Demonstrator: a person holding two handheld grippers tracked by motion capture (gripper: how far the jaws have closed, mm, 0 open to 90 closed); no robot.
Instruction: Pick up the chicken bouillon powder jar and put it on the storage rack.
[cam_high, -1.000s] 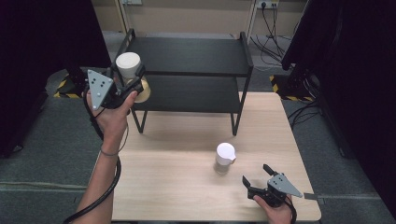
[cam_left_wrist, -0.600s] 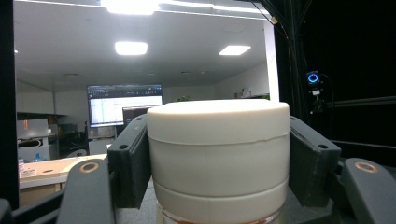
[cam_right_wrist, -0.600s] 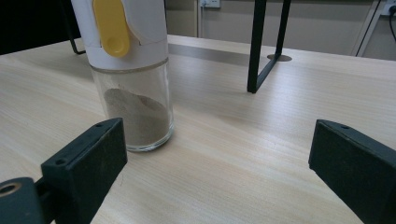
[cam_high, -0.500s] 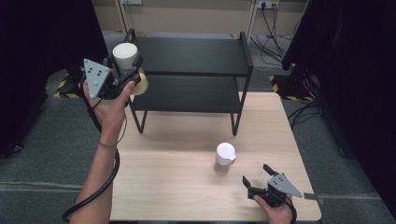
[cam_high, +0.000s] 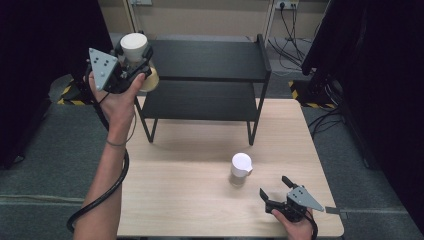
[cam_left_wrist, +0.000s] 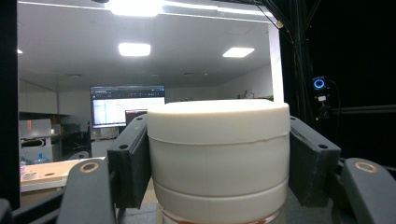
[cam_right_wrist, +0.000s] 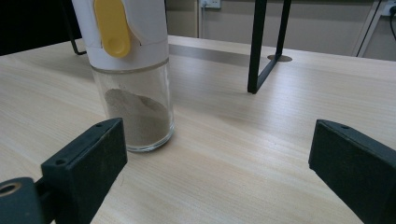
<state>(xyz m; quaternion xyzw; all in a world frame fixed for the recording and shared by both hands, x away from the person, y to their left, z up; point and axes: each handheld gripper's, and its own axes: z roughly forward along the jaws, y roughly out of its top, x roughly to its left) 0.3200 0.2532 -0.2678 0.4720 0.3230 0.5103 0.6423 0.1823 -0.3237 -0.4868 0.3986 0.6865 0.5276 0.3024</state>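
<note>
White-capped glass jar (cam_left_wrist: 218, 154) clamped at its cap between black pads (cam_left_wrist: 132, 161) of left gripper (cam_high: 131, 61), held up beside black two-tier metal shelf (cam_high: 210, 75) (top-left corner), right gripper (cam_high: 274, 190) spread wide, rested on light wooden table (cam_high: 190, 200), near second white-capped glass jar of brownish powder (cam_right_wrist: 130, 74).

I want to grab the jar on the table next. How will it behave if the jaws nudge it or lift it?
The jar is tall and narrow with a big white cap, so a high nudge would probably tip it. Its clear body looks like glass, likely smooth and breakable. It holds only a little powder, so it should feel light.
</note>
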